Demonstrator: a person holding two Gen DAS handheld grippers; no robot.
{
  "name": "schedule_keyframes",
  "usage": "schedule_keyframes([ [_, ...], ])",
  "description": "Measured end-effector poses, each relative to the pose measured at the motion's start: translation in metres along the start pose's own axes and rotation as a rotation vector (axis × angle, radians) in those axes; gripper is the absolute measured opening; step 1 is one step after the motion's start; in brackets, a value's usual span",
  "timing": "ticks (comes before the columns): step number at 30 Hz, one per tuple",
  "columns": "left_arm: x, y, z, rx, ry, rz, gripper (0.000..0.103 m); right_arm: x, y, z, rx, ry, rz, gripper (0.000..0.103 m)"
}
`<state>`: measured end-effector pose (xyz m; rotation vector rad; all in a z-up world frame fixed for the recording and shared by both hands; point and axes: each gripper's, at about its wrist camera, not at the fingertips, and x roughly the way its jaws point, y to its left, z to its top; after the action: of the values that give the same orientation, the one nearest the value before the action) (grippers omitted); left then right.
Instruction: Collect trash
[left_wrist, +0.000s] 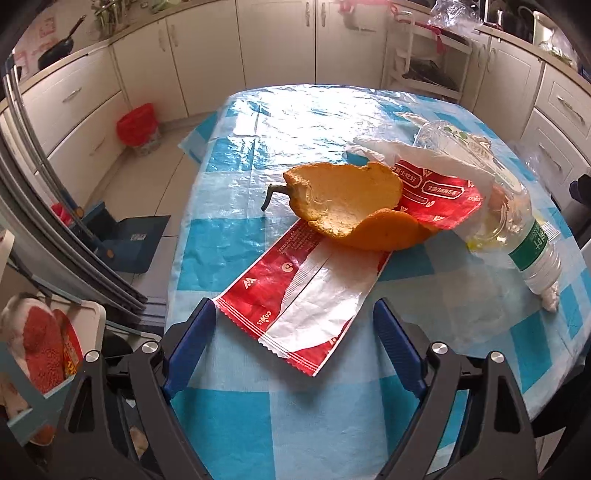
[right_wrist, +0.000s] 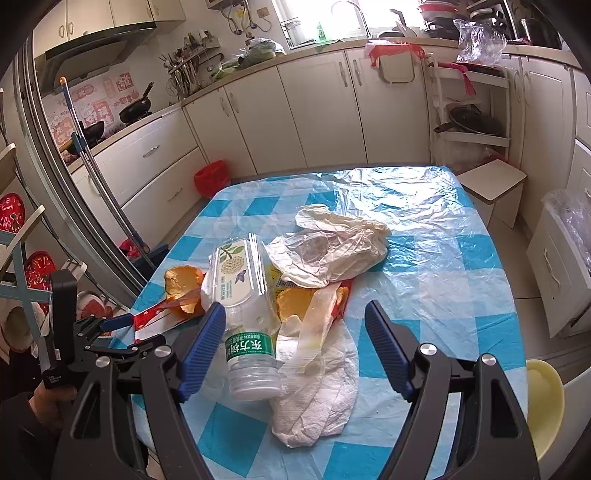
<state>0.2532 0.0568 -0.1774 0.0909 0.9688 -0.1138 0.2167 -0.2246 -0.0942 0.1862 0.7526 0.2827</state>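
Note:
Trash lies in a pile on a table with a blue-and-white checked cloth (left_wrist: 236, 251). A red-and-white wrapper (left_wrist: 295, 295) lies flat with orange peel (left_wrist: 347, 206) on its far end. My left gripper (left_wrist: 295, 325) is open, its fingers either side of the wrapper's near end. A clear plastic bottle with a green label (right_wrist: 247, 343) lies on crumpled white tissue (right_wrist: 325, 402), next to a clear lidded tub (right_wrist: 236, 273) and a crumpled plastic bag (right_wrist: 332, 247). My right gripper (right_wrist: 295, 332) is open, just above the bottle and tissue. The left gripper (right_wrist: 122, 332) shows at its left.
A bin lined with a red bag (right_wrist: 211, 177) stands on the floor by the cabinets beyond the table's far left corner. A small white stool (right_wrist: 491, 184) stands at the far right corner. A yellow bowl (right_wrist: 543, 402) sits off the table's right edge.

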Motion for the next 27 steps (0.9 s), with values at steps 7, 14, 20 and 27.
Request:
schedule_keyframes([
  [7, -0.005, 0.005, 0.005, 0.016, -0.009, -0.026, 0.026, 0.003, -0.007, 0.002, 0.051, 0.008, 0.022, 0.075],
  [14, -0.015, 0.000, -0.003, 0.003, -0.014, -0.079, 0.005, 0.003, 0.000, 0.002, 0.024, 0.007, 0.029, 0.075],
  [20, -0.047, -0.013, 0.006, 0.030, -0.070, -0.083, 0.004, 0.008, 0.012, 0.004, -0.019, 0.012, 0.054, 0.075],
  [27, -0.099, -0.031, 0.032, 0.101, -0.196, -0.021, 0.004, 0.024, 0.031, 0.008, -0.065, 0.024, 0.073, 0.075],
])
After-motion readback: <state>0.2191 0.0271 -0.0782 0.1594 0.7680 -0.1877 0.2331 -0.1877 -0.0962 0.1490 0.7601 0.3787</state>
